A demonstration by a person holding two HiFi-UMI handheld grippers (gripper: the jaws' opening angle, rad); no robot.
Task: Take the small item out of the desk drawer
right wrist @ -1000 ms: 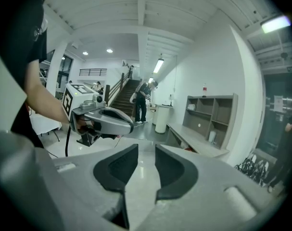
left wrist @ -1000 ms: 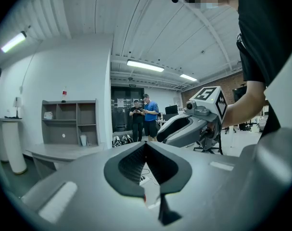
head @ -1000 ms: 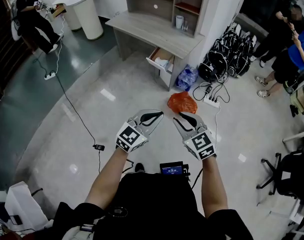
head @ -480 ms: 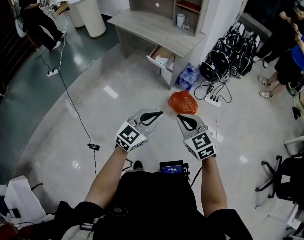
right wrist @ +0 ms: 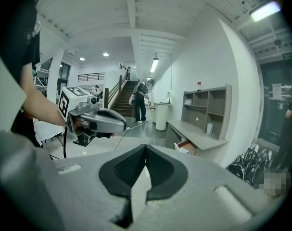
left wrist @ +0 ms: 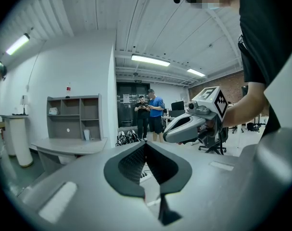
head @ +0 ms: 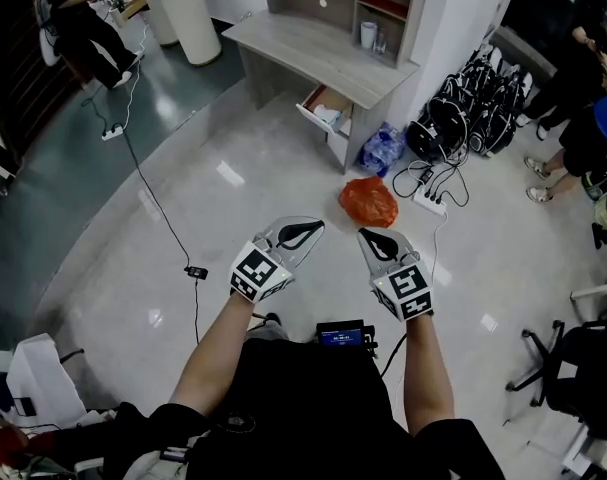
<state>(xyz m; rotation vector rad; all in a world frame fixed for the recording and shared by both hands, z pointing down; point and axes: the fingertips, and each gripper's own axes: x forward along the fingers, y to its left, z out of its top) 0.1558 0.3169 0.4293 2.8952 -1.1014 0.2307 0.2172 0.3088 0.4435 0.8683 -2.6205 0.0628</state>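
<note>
The task looks barely begun: the left gripper and the right gripper both have their jaws together on nothing, over the floor well apart from the desk; its drawer stands open with pale contents inside; approach, grasp and lift-out remain.

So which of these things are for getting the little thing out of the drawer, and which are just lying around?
For the job: open drawer; desk; white things in the drawer, too small to tell apart; left hand-held gripper and right hand-held gripper, both shut, empty.
Just lying about: orange bag; power strip; black gear pile; white cup.
</note>
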